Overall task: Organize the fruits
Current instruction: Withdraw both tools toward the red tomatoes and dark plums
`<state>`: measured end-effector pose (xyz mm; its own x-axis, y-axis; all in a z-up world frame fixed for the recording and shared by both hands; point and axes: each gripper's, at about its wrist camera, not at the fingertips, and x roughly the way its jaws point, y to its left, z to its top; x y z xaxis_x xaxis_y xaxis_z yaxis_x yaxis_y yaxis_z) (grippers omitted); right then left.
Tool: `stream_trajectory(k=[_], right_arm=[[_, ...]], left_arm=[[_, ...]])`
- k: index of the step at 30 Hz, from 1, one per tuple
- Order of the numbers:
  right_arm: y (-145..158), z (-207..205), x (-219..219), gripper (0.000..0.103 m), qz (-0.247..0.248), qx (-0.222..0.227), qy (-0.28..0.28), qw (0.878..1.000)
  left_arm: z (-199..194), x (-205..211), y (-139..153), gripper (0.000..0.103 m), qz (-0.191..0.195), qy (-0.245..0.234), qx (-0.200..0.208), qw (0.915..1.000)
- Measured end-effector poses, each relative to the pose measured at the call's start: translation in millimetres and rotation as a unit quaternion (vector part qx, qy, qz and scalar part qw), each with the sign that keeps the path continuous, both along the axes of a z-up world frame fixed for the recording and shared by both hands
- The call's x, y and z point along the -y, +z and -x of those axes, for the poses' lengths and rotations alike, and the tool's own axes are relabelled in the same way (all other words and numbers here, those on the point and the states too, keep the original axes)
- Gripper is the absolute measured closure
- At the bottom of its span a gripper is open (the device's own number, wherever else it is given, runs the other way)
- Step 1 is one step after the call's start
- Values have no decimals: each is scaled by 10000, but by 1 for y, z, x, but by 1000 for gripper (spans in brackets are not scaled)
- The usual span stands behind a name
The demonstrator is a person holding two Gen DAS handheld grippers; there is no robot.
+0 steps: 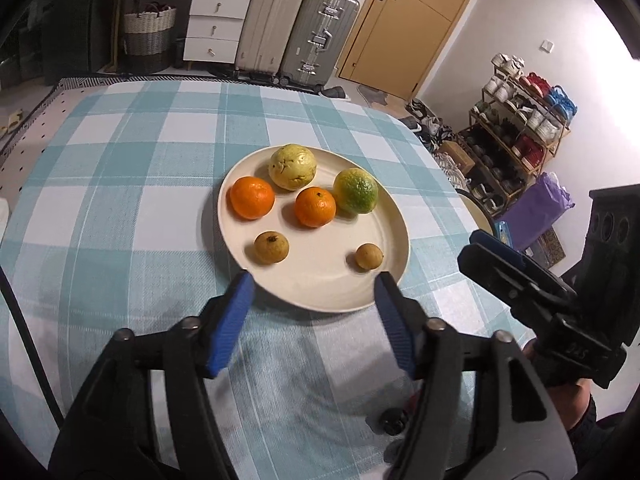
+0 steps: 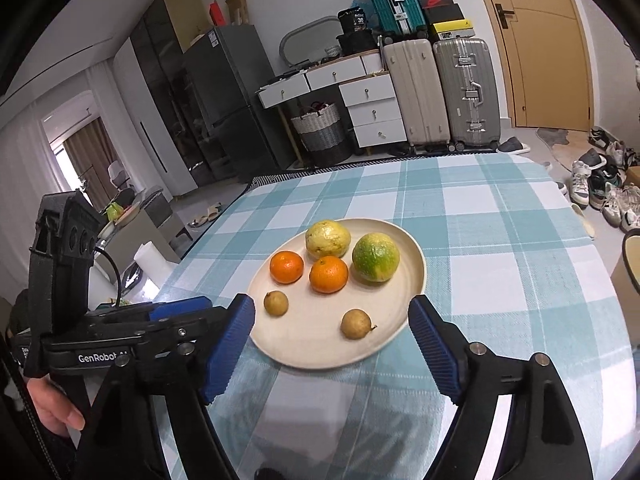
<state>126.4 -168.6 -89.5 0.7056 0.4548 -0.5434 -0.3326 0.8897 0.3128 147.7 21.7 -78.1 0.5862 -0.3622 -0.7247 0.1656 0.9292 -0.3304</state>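
Left hand-held gripper [image 1: 314, 284] is pointing down at the near rim of the cream plate [image 1: 320, 296], blue pads spread, nothing between them, not touching the plate as far as the view shows. Right hand-held gripper [image 2: 332, 316] is angling down more shallowly at the same plate [image 2: 320, 356], jaws spread wider, straddling the plate's near edge, pinching nothing.

In the left wrist view the right hand-held gripper [image 1: 486, 246] is showing at the right edge, tilted toward the plate, with part of a hand [image 1: 572, 396] under it. In the right wrist view the left hand-held gripper [image 2: 192, 306] is lying just beside on the left, fingers [image 2: 60, 412] of a hand curling under its handle.

Plate is sitting on the checked blue-and-white cloth [image 1: 140, 184] covering the bench. All fruits are lying on the plate: yellow wrinkled fruit [image 1: 292, 166] at the back, green-yellow citrus [image 1: 356, 191] to its right, touching one orange [image 1: 315, 207], second orange [image 1: 252, 197] apart on the left, two small brown fruits [image 1: 272, 247] and [image 1: 369, 256] near the front rim, well apart from each other.
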Motion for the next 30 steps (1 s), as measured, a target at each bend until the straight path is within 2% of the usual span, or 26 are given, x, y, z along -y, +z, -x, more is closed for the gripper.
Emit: stream_trajectory(k=[4, 6, 8, 12, 14, 18, 21, 25, 30], right_arm=[[3, 12, 3, 20, 34, 27, -35, 10000], [5, 19, 4, 18, 30, 57, -42, 10000], [7, 26, 5, 16, 21, 95, -60, 9999], [10, 38, 5, 12, 48, 129, -73, 9999], [11, 44, 4, 10, 75, 127, -84, 9999], [14, 60, 5, 6, 72, 207, -71, 9997], [14, 69, 5, 5, 43, 235, -23, 9997], [14, 83, 4, 4, 88, 244, -27, 9997], [13, 96, 7, 3, 142, 185, -80, 9997]], left_arm=[[14, -1, 2, 39, -59, 45, 8, 10000], [21, -2, 4, 30, -75, 84, 25, 9999], [27, -4, 5, 26, -80, 121, 69, 9999], [40, -5, 8, 24, -155, 153, 118, 9997], [47, -6, 9, 24, -263, 261, 147, 9992], [59, -2, 9, 24, -500, 188, 187, 9984], [69, 0, 9, 19, -558, 183, 202, 9981], [84, 0, 8, 15, -489, 195, 200, 9984], [102, 2, 3, 2, -383, 62, 146, 9991]])
